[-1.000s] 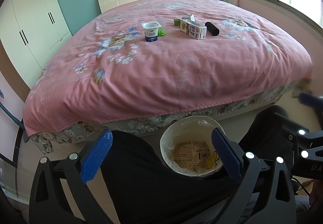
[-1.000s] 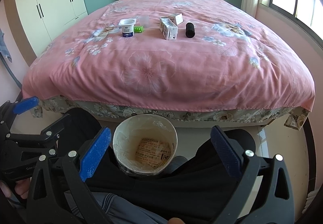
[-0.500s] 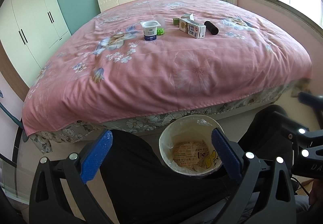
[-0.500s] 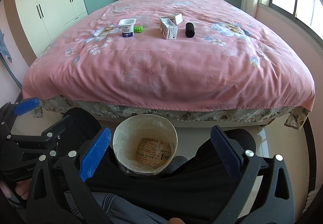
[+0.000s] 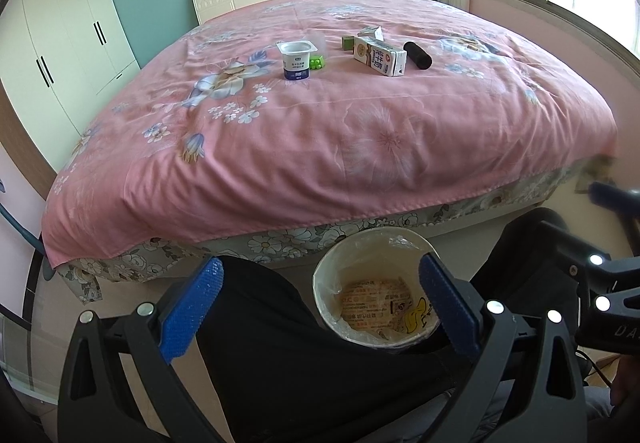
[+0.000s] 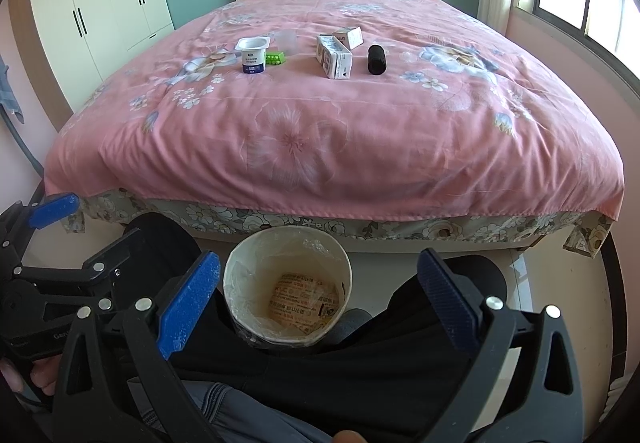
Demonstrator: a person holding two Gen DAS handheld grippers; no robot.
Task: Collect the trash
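Pink floral bedspread [image 6: 340, 131]: fills mid-frame, soft, sagging; risk: upright items tipping under sideways nudge.
Paper-lined bin [image 6: 288, 285]: lower centre, floor between knees, wrapper inside; risk: overshoot on drop if release too far forward.
Milk carton [image 6: 334, 57]: upper centre, lying flat.
Yogurt cup [image 6: 253, 55]: upper left of centre, upright, possible dregs spilling.
Black cylinder [image 6: 376, 59]: right of carton, liable to roll.
Right gripper [image 6: 318, 295], left gripper [image 5: 320, 299]: jaws spread wide, empty; all trash well apart, far up frame.
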